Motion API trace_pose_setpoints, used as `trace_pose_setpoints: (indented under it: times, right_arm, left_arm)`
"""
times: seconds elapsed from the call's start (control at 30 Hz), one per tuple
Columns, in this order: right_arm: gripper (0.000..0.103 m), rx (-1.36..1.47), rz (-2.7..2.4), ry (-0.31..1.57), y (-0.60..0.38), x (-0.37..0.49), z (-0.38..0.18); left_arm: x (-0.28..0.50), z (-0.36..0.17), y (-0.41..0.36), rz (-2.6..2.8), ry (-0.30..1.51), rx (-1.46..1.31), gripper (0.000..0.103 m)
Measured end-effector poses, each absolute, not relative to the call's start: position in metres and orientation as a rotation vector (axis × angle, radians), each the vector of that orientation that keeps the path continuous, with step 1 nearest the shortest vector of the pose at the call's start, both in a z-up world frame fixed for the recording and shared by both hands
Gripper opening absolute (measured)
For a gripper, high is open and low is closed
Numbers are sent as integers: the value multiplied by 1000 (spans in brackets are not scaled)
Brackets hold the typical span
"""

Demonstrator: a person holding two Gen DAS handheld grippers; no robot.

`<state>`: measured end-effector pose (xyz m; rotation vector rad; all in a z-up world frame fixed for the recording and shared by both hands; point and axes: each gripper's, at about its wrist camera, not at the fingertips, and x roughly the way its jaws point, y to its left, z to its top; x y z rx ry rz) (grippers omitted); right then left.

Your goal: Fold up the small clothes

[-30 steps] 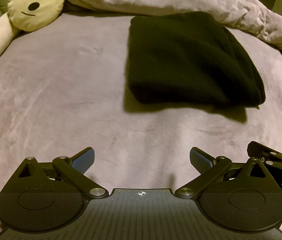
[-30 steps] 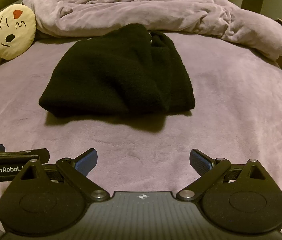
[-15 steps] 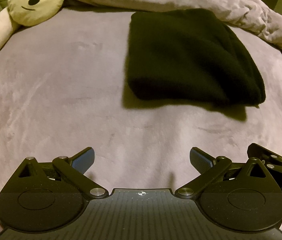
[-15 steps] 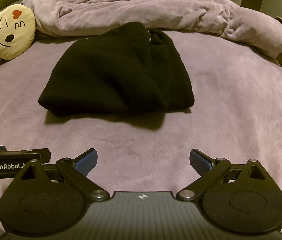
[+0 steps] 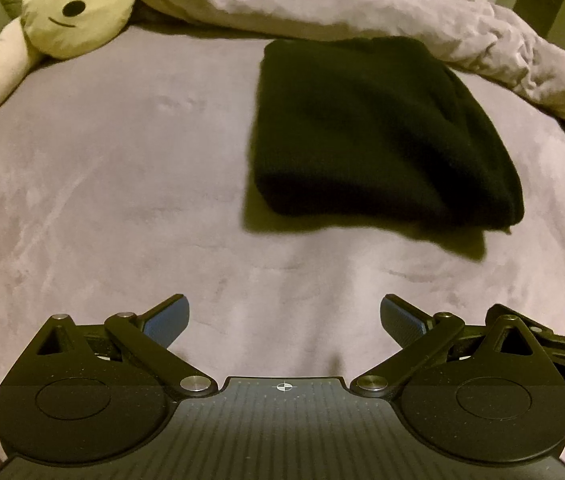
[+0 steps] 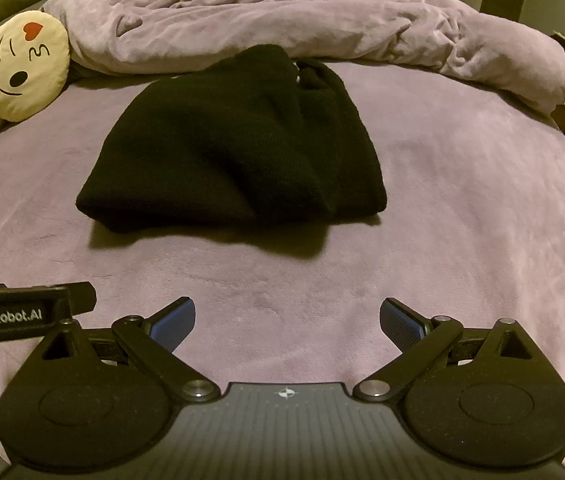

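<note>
The black fleece garment point(image 6: 234, 148) lies folded on the purple bedspread point(image 6: 462, 200), at twelve o'clock from my right gripper point(image 6: 286, 320) and one o'clock from my left gripper point(image 5: 284, 318). Both stand wide, empty and well apart from it. As I judge it, pinching only the top layer could drag the bulky fold open toward the rumpled duvet point(image 6: 282, 16).

"GenRobot.AI" on the left gripper point(image 6: 22, 314) (white lettering)

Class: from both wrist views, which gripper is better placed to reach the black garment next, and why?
Probably the right gripper: the black garment lies almost straight ahead between its open fingers. From the left gripper, also open, the garment sits off to the right.
</note>
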<state>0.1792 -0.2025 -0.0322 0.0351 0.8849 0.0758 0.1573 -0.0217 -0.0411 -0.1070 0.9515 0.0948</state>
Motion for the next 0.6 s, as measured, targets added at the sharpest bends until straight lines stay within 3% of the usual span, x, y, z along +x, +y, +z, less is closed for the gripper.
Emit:
trace_pose_setpoints:
  times: [0.6]
  right_arm:
    - [99,60,69,887,-206,178,-33]
  left_arm:
    - [155,-43,-33,109,936,-26,103]
